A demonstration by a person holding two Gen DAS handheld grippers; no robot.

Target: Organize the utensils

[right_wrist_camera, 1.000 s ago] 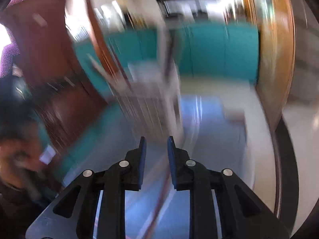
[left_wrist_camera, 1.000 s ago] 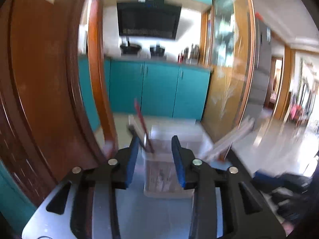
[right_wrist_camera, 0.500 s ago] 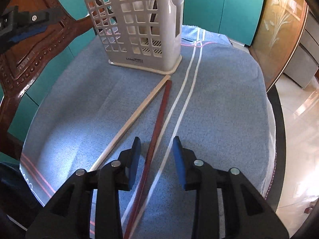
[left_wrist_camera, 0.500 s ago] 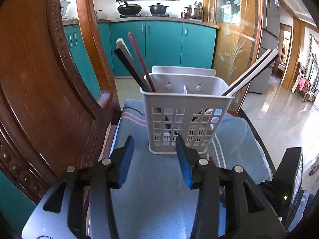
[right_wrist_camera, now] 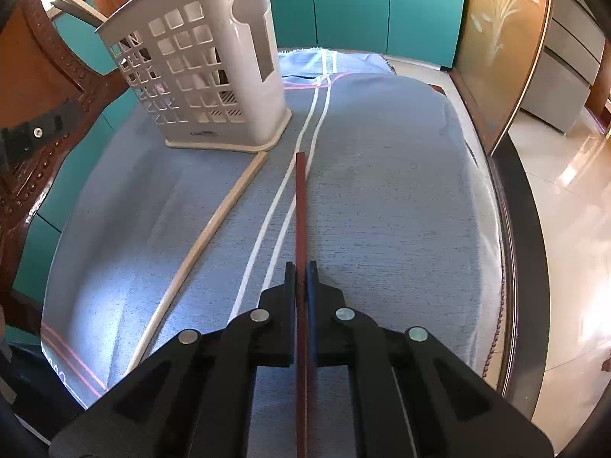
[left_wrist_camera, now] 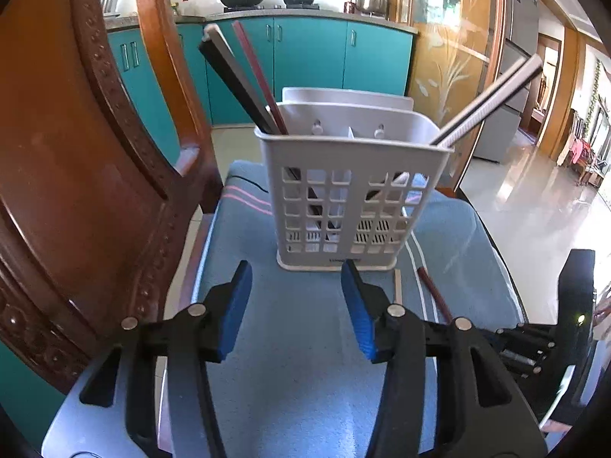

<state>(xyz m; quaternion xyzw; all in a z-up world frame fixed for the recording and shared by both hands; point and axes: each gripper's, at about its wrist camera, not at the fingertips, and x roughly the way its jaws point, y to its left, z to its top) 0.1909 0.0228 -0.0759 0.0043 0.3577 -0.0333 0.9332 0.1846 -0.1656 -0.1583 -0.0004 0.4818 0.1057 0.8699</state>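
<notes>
A white slotted utensil basket stands on a blue cloth and holds several chopsticks, dark and red ones leaning left, pale and dark ones leaning right. My right gripper is shut on a red chopstick that lies on the cloth and points toward the basket. A light wooden chopstick lies to its left. My left gripper is open and empty just in front of the basket. Both loose chopsticks' tips show right of it.
A carved wooden chair back stands close on the left. The table's dark rim runs along the right. Teal kitchen cabinets and a wooden-framed glass door lie behind.
My right gripper has moved forward over the red chopstick and closed on it. My left gripper has come a little nearer to the basket and stays open.
</notes>
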